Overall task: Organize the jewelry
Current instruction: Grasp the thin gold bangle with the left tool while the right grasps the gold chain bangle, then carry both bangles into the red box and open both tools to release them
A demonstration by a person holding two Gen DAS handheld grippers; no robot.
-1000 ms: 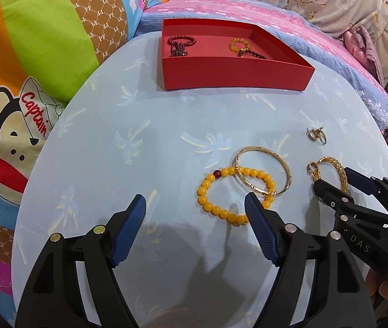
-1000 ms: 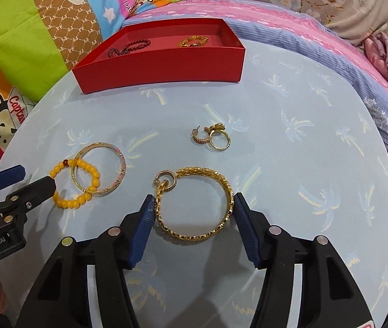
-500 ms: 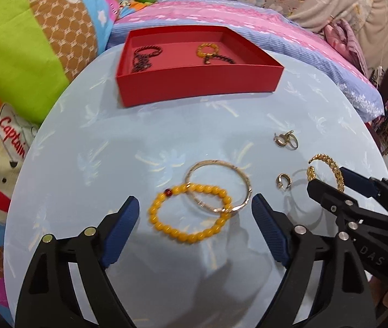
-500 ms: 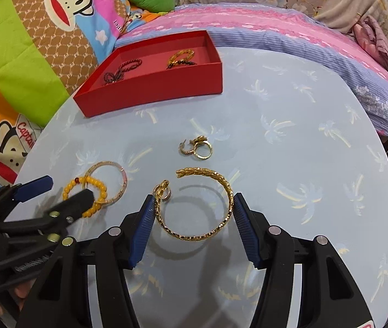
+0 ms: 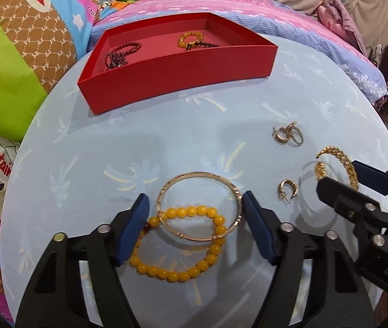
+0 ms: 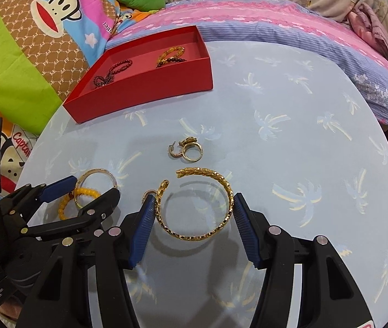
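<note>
Over the last second both tools have closed in on their targets. The left hand-held gripper (image 5: 194, 229) has come forward until its spread blue pads flank the thin gold bangle (image 5: 198, 206) at lower centre of the left wrist view; the jaws are wide open and grip nothing, though the right pad looks to be at or just beside the bangle's rim. The bangle overlaps the yellow beaded bracelet (image 5: 183, 246), which lies partly under it, nearer the camera. The right hand-held gripper (image 6: 191, 227) is likewise open, its pads straddling the woven gold open cuff (image 6: 194, 205) at lower centre of the right wrist view, the left pad right against the cuff's side. A small gold hoop earring (image 5: 286, 190) that sat at the cuff's open end a second ago now lies apart from it, so the cuff appears to have been nudged. I judge that two pickups are being lined up at once, with the squeeze not yet made.

A gold ring with a second small earring (image 6: 187, 149) sits mid-frame, beyond the cuff. The red shallow cardboard box (image 5: 183, 71), in the upper part of both views, already holds a dark beaded strand (image 5: 121, 54) and a gold-and-dark beaded piece (image 5: 194, 41).

All rests on a round table (image 6: 289, 125) covered in pale blue cloth with palm prints. Behind it lie bedding in pink and lilac, a cartoon monkey blanket at upper left, and a floral fabric backdrop.
</note>
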